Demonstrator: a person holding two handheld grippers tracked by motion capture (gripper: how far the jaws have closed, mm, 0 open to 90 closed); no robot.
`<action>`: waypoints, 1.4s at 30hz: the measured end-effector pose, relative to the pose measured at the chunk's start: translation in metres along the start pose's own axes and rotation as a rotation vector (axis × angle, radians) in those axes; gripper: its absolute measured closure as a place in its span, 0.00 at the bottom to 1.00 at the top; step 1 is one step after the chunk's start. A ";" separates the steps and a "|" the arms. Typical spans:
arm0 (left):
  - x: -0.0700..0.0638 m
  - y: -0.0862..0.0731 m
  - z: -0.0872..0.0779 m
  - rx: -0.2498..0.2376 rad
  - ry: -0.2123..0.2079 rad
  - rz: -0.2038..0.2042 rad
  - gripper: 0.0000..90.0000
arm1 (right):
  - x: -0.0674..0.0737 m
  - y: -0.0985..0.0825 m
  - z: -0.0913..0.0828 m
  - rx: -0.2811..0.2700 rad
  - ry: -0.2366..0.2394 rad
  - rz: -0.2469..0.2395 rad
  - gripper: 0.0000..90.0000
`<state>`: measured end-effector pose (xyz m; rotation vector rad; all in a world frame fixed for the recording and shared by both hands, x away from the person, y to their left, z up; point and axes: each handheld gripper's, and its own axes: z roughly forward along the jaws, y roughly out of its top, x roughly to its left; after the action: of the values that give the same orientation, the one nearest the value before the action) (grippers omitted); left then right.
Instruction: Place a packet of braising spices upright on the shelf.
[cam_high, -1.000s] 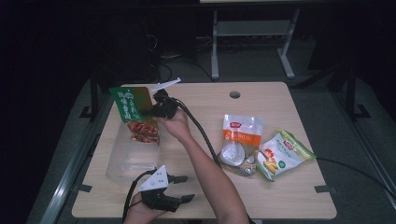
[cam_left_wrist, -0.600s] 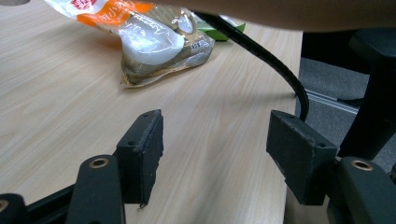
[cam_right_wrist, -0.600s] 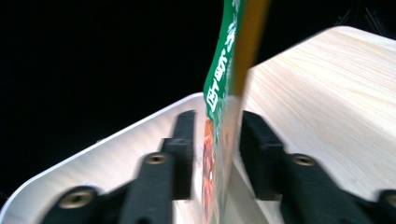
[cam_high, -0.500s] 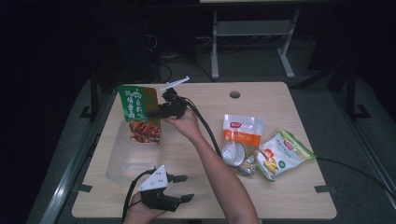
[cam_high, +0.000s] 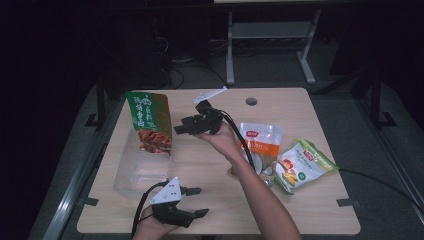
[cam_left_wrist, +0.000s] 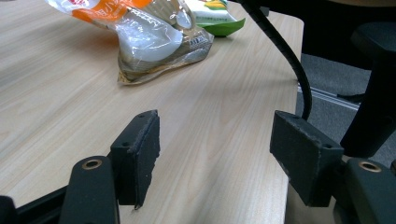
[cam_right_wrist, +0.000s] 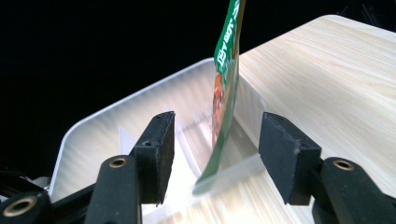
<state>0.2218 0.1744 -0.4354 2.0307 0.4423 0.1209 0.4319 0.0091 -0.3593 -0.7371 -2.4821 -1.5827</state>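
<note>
A green snack bag (cam_high: 149, 122) with a red picture stands upright in the far end of a clear plastic container (cam_high: 125, 182). My right gripper (cam_high: 181, 128) hovers just right of the bag, open and holding nothing. In the right gripper view the bag (cam_right_wrist: 226, 70) shows edge-on beyond the open jaws (cam_right_wrist: 215, 154), its bottom corner at the container (cam_right_wrist: 93, 126) wall. My left gripper (cam_high: 198, 201) rests open at the table's front edge, right of the container's near corner. Its jaws (cam_left_wrist: 215, 149) stand wide over bare wood.
An orange-and-white snack bag (cam_high: 260, 142) and a green corn snack bag (cam_high: 302, 165) lie on the right half of the table. The right gripper's black cable (cam_left_wrist: 280, 46) trails past the table's right edge. A round hole (cam_high: 251, 101) sits near the far edge.
The right gripper carried the green bag a little rightward over the container, then opened and drew back to the right. The bag now stands free in the container. The left gripper stayed put.
</note>
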 end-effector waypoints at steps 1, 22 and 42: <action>-0.001 0.000 0.000 0.000 0.001 -0.003 0.36 | 0.000 -0.002 -0.004 -0.002 -0.001 -0.001 0.49; -0.001 0.001 0.002 0.007 0.003 -0.001 0.34 | 0.008 -0.043 -0.073 0.003 -0.045 -0.013 0.43; 0.004 -0.001 0.004 0.021 -0.008 0.005 0.34 | 0.010 -0.084 -0.121 0.011 -0.103 0.035 0.40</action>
<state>0.2260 0.1729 -0.4383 2.0526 0.4356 0.1112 0.3650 -0.1225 -0.3709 -0.8771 -2.5319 -1.5559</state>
